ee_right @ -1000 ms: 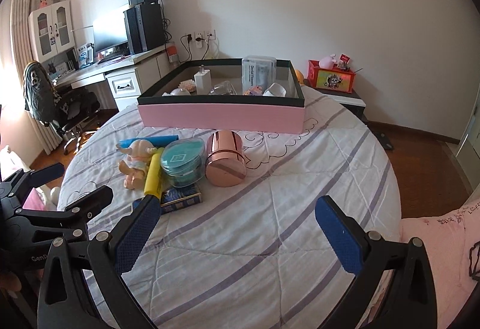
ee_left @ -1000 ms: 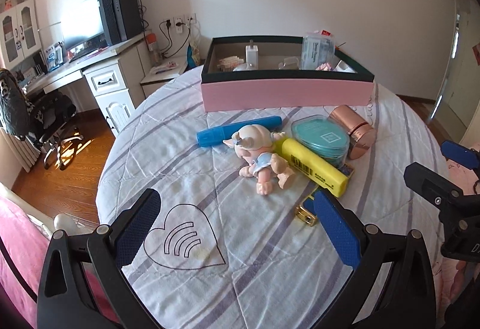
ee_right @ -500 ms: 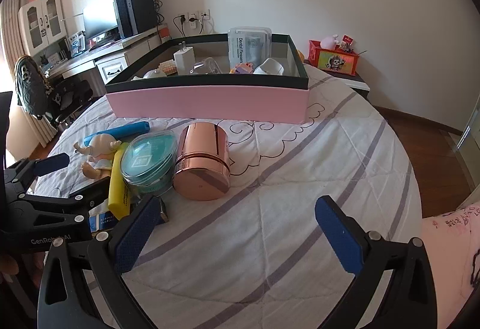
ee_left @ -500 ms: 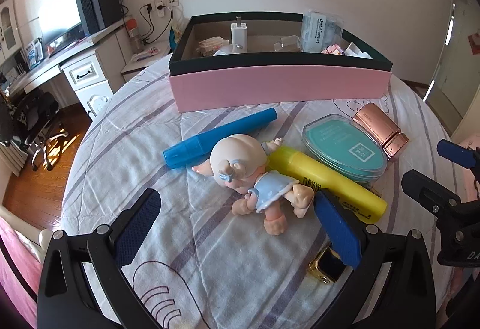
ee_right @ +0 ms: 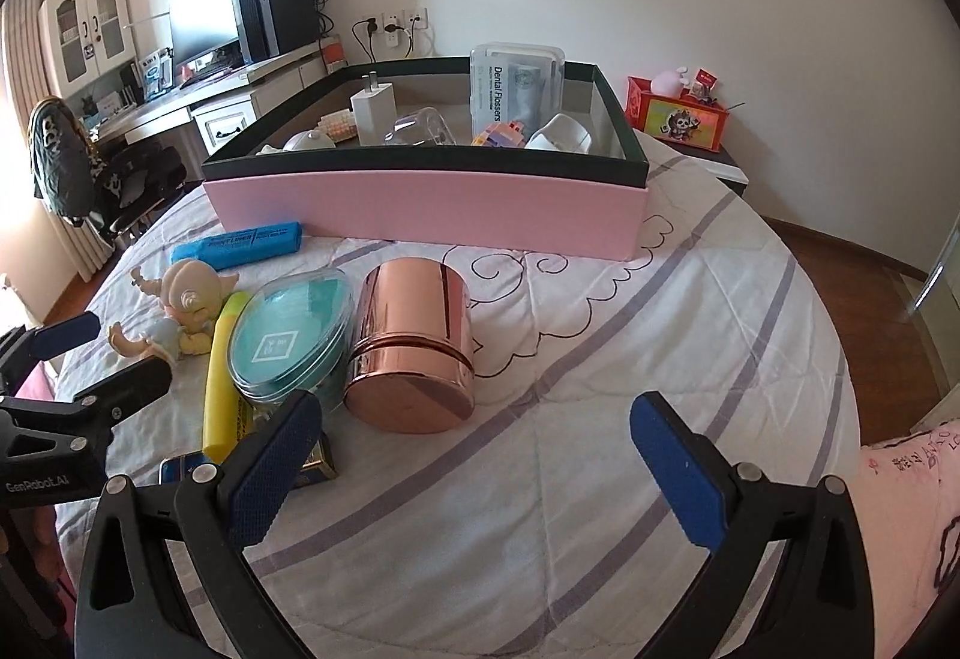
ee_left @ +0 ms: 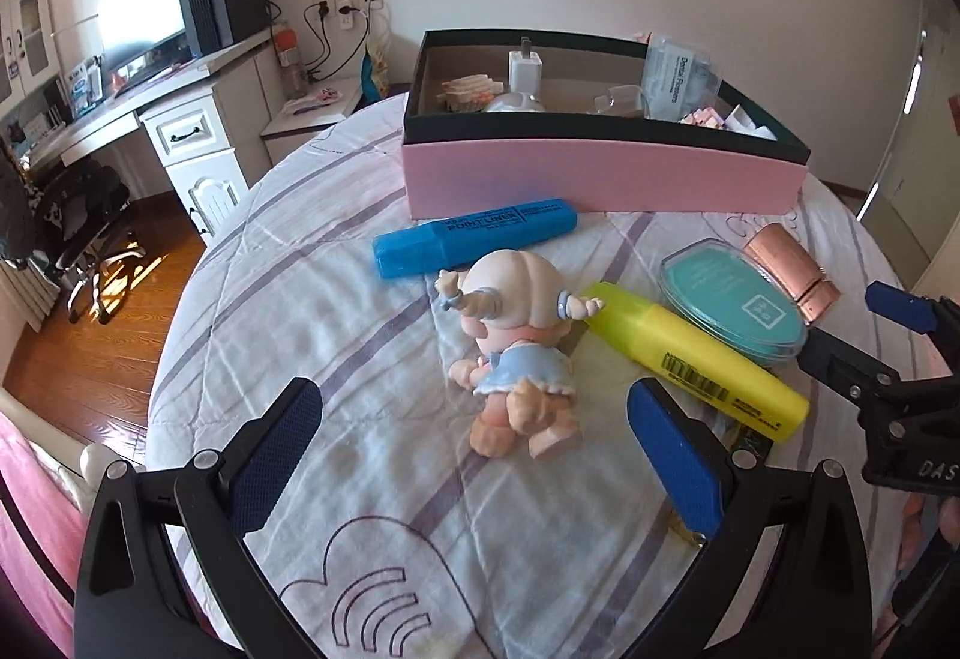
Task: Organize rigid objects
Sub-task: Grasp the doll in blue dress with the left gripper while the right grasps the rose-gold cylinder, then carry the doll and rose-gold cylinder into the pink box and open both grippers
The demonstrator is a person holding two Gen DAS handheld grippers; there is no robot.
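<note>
So in the last second the left gripper (ee_left: 474,437) has pushed in low over the table (ee_left: 288,311), and the doll (ee_left: 516,353) that sat small in the middle of the left view now fills the center, lying just ahead of the wide-spread pads (ee_left: 273,455). Nothing is between them yet, jaws are fully apart and empty. The doll has also gone from lying on its side to showing its back and the top of its head, though whether it got nudged or that's just the camera angle, I can't tell. The right gripper (ee_right: 474,473) has crept forward too: the copper can (ee_right: 414,347) has grown and sits just above the gap between its pads in the lower middle of the right view, and this one is also wide open and holding nothing. The rest of the pile hasn't budged: blue marker (ee_left: 474,236) above the doll near the pink box (ee_left: 600,173), yellow marker (ee_left: 690,359) to the doll's right and touching it, teal case (ee_left: 729,302) resting against the yellow marker with the can beside it. My read is both hands are lining up grabs, left on the doll and right on the can, and both would go in the box at the top of the frame, which already holds a charger, floss pack and other bits. That yellow marker could get dragged along.
</note>
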